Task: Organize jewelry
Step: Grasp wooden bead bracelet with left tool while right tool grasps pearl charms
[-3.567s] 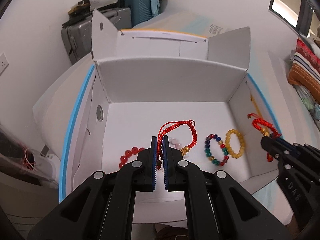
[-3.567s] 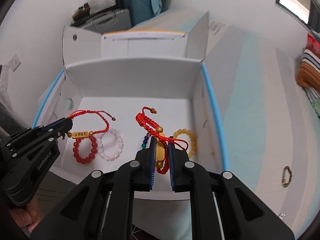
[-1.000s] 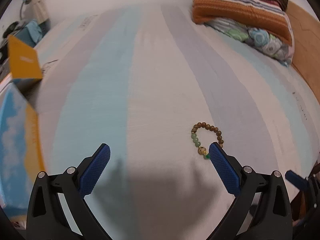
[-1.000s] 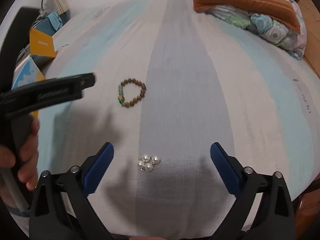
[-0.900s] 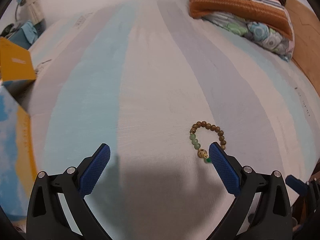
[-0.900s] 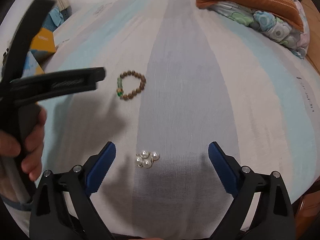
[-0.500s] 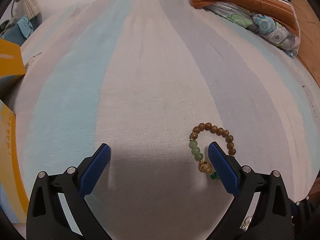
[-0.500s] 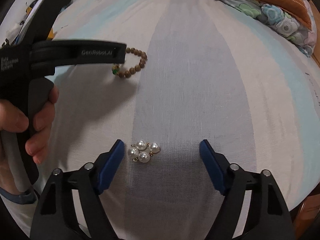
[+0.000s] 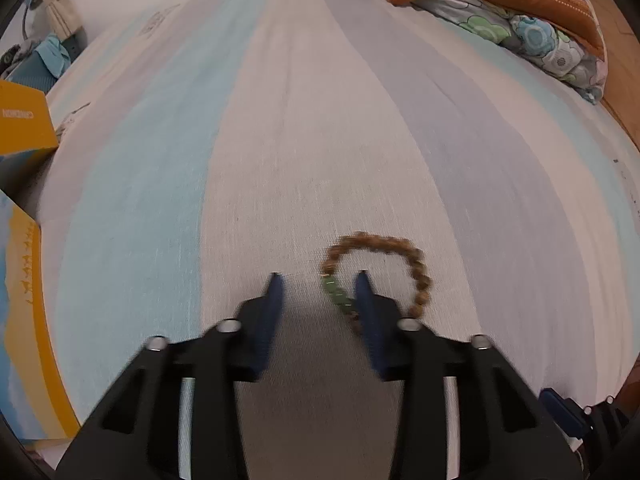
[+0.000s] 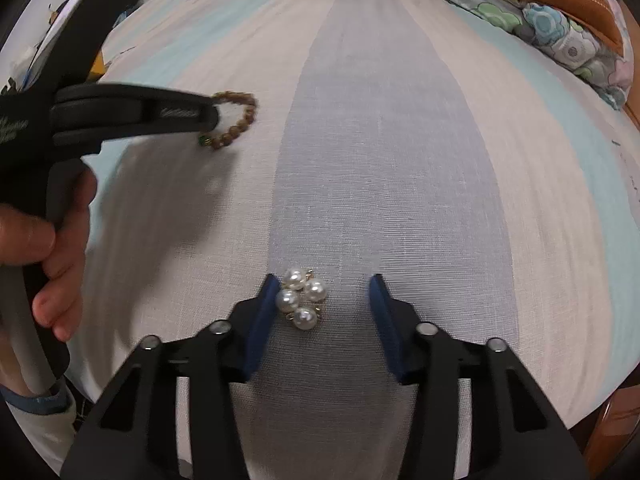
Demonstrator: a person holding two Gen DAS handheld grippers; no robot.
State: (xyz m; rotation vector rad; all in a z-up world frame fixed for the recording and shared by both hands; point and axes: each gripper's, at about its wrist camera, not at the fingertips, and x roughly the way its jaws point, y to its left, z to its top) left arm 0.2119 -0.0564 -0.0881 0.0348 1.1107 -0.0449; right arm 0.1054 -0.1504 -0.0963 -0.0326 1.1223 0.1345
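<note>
A bracelet (image 9: 421,277) of brown wooden beads with a few green ones lies on the striped bed sheet (image 9: 304,120). My left gripper (image 9: 320,285) is down on it: the green beads sit between its fingers and the right finger stands inside the ring. Its jaws are closing, and the left pad is still clear of the beads. In the right wrist view the left gripper (image 10: 212,116) covers part of the bracelet (image 10: 243,125). A small cluster of white pearls (image 10: 302,299) lies between the fingers of my right gripper (image 10: 323,290), close to the left pad. Those jaws are closing too.
A yellow and blue cardboard box (image 9: 22,132) stands at the left edge. Folded striped and flowered bedding (image 9: 520,12) lies at the far right. A person's hand (image 10: 44,236) holds the left gripper's handle. The bed's edge runs along the right, with wood (image 10: 630,108) beyond it.
Both grippers released red cord bracelets into the white box and came over to the bed. In the last second both sank to the sheet and their jaws narrowed around the bracelet and the pearls.
</note>
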